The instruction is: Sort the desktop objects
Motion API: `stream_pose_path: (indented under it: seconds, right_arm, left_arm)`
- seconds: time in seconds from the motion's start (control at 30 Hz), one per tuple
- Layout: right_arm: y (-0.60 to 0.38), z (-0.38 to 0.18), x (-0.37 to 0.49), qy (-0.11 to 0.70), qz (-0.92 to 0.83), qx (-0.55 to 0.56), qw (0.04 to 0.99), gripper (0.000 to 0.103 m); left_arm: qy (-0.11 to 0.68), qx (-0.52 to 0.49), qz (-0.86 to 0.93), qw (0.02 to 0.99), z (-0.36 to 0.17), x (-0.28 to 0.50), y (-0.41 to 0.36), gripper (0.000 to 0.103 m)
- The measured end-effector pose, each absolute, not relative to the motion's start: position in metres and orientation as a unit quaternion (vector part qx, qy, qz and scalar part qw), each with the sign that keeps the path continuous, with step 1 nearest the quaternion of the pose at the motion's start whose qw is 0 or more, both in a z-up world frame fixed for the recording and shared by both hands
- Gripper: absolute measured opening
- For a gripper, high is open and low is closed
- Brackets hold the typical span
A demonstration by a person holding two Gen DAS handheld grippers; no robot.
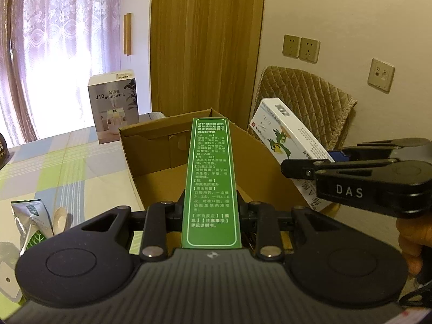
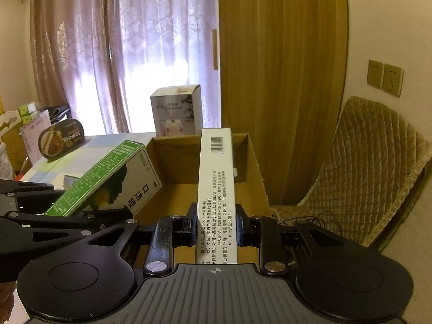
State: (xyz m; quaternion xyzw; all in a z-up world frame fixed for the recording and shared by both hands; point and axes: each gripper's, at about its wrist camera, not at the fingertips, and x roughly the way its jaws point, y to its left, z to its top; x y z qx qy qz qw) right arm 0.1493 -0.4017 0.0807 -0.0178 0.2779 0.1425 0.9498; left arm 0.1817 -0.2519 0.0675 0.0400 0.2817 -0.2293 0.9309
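Left gripper point(image 1: 209, 210) is clamping a green medicine box point(image 1: 210, 178) between its closed fingers, holding it above the open cardboard carton point(image 1: 151, 148). Right gripper point(image 2: 215, 226) is pinching a white medicine box point(image 2: 216, 189) the same way, over that carton's near edge. Behind the carton, a humidifier box point(image 1: 113, 105) is standing on the checked tablecloth point(image 1: 54, 167).

Daylight glares through the curtains point(image 2: 129, 62) — blown out there, foreground dim — with fisheye bending and dark corners.
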Motion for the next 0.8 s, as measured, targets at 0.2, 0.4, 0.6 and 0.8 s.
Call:
stream_pose_path:
  seconds: [0.2, 0.4, 0.6, 0.8]
  right_arm:
    - [-0.404, 0.071, 0.161, 0.288, 0.146, -0.016, 0.946, 0.023]
    - [-0.406, 0.064, 0.169, 0.293, 0.146, -0.015, 0.945, 0.023]
    - [-0.407, 0.063, 0.172, 0.294, 0.147, -0.016, 0.944, 0.023]
    - [-0.407, 0.064, 0.172, 0.294, 0.148, -0.018, 0.944, 0.023]
  left_arm:
    - [0.292, 0.041, -0.224, 0.929, 0.058, 0.193, -0.254, 0.025]
    - [0.301, 0.041, -0.221, 0.927, 0.049, 0.2, -0.255, 0.025]
    - [0.297, 0.043, -0.208, 0.931, 0.048, 0.204, -0.256, 0.028]
    - [0.29, 0.038, -0.2, 0.935, 0.053, 0.199, -0.243, 0.03]
